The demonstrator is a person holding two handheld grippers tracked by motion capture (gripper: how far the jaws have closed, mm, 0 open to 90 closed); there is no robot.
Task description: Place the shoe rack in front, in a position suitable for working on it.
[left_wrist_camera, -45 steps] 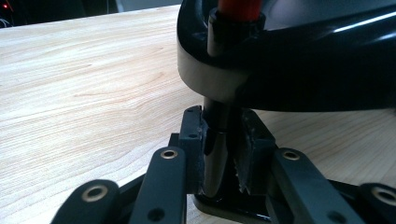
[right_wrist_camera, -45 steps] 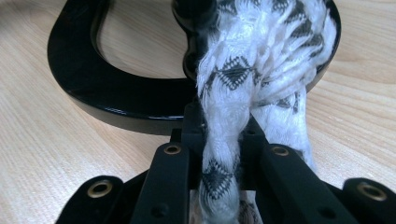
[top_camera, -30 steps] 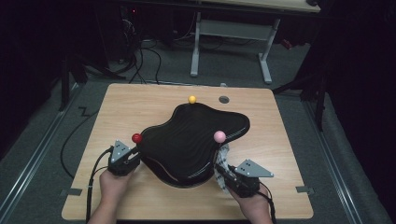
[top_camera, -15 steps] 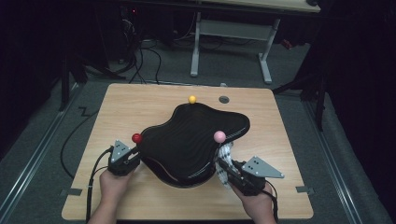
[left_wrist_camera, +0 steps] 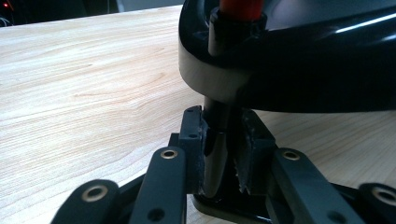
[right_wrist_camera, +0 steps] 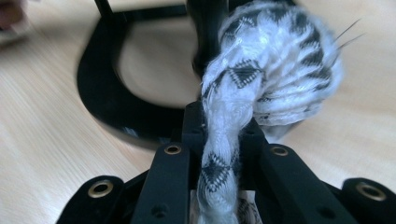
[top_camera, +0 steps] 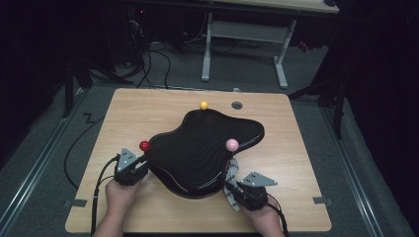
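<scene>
The left tool (left_wrist_camera: 219, 154) is being kept clamped on a black post (left_wrist_camera: 215, 140) that stands under the left rim of a glossy black stand (top_camera: 202, 148); in the left gripper view the post is being pinched between the two pads, and a red ball (top_camera: 144, 145) is seated on top of it. The right tool (right_wrist_camera: 219, 135) is being held closed on a white rope with black flecks (right_wrist_camera: 261, 70), whose braided strand is being squeezed between the jaws while a thick knotted bulge is sitting just beyond them, against another black post of the stand. In the high view the right tool (top_camera: 247, 195) is seen at the stand's near right edge, with the rope (top_camera: 231, 177) running up from it toward a pink ball (top_camera: 231, 144). The left tool (top_camera: 129, 168) is seen at the stand's near left edge. The stand is resting in the middle of the wooden bench (top_camera: 148, 108), and a yellow ball (top_camera: 203, 104) is perched at its far rim.
</scene>
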